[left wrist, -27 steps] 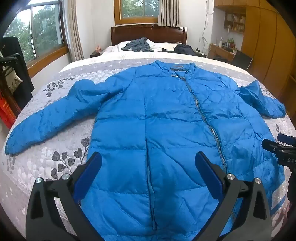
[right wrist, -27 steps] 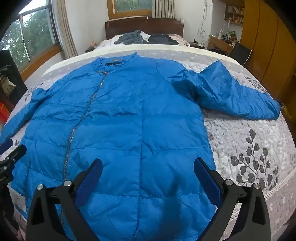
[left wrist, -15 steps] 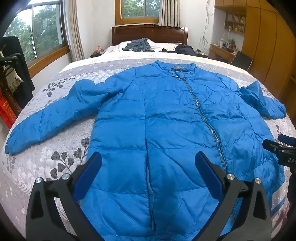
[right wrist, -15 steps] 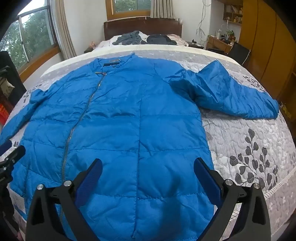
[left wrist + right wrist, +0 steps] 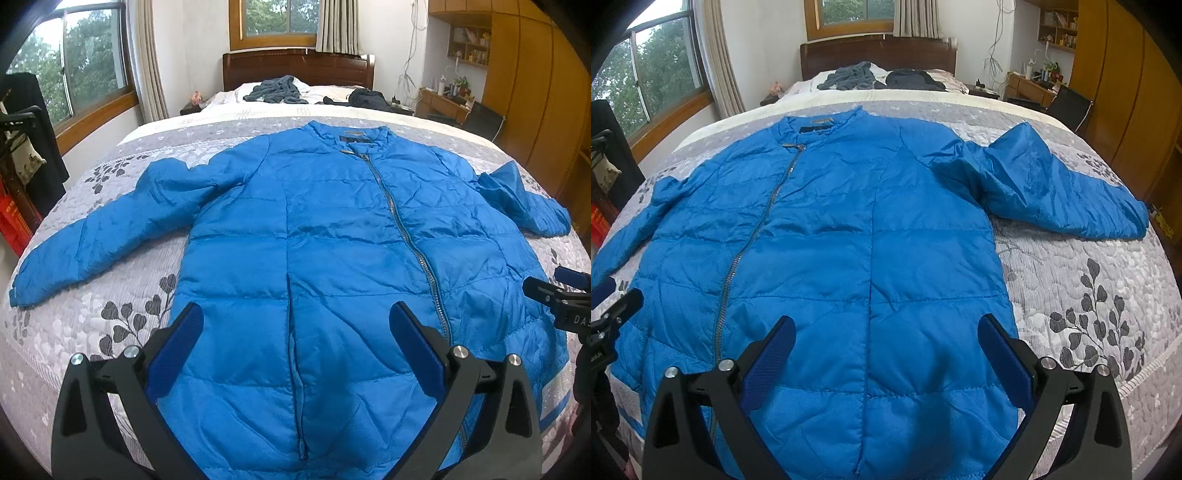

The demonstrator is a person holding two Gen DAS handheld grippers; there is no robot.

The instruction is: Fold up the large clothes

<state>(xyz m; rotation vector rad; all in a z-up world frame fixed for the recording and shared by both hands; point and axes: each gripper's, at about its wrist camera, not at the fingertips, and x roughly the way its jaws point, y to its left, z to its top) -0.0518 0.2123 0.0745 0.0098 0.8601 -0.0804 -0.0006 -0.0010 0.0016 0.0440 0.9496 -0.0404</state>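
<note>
A large blue puffer jacket [image 5: 332, 236] lies flat and zipped on the bed, collar towards the headboard. In the right wrist view the jacket [image 5: 849, 229] fills the middle. One sleeve [image 5: 92, 240] stretches out to the left. The other sleeve [image 5: 1052, 188] lies bunched and bent at the right. My left gripper [image 5: 295, 332] hovers open over the hem's left half. My right gripper [image 5: 886, 339] hovers open over the hem's right half. Neither holds anything. Each gripper's tip also shows at the other view's edge.
The grey quilt with a leaf print [image 5: 1100, 280] covers the bed. Dark clothes [image 5: 277, 88] lie by the wooden headboard [image 5: 299, 66]. A wardrobe [image 5: 535, 92] and desk stand to the right. Windows and a clothes rack [image 5: 22, 147] are to the left.
Both grippers have drawn back slightly from the jacket, so more of the bed and room shows. The jacket has not moved and both grippers stay open.
</note>
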